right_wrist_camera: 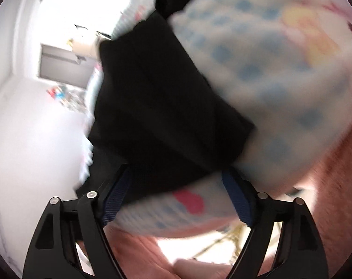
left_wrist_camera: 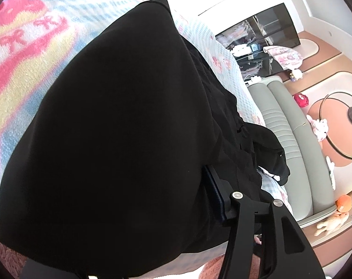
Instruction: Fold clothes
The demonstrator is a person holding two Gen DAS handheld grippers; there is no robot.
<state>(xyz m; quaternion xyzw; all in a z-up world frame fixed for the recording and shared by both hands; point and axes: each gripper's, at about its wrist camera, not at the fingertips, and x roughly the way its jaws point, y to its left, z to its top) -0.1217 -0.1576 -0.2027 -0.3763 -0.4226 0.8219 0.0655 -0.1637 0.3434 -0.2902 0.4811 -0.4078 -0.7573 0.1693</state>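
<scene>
Black cloth of the garment (left_wrist_camera: 120, 125) fills almost the whole left wrist view, draped right over the left gripper (left_wrist_camera: 213, 197). Only one blue-padded finger (left_wrist_camera: 214, 193) shows, at about five o'clock; the other is buried under the fabric, so I cannot tell whether those fingers pinch a fold or merely sit beneath it. My guess is that this hand steadies the garment while the other one works. The garment lies on a bed, on a blue-checked blanket (left_wrist_camera: 29, 53) with pink and yellow print.

From the right wrist view, which is blurred, the right gripper (right_wrist_camera: 178, 197) stands wide apart, its blue pads (right_wrist_camera: 116, 200) at seven and five o'clock flanking the garment's near edge (right_wrist_camera: 166, 121) without pressing it, probably lining up a fresh grasp.
</scene>
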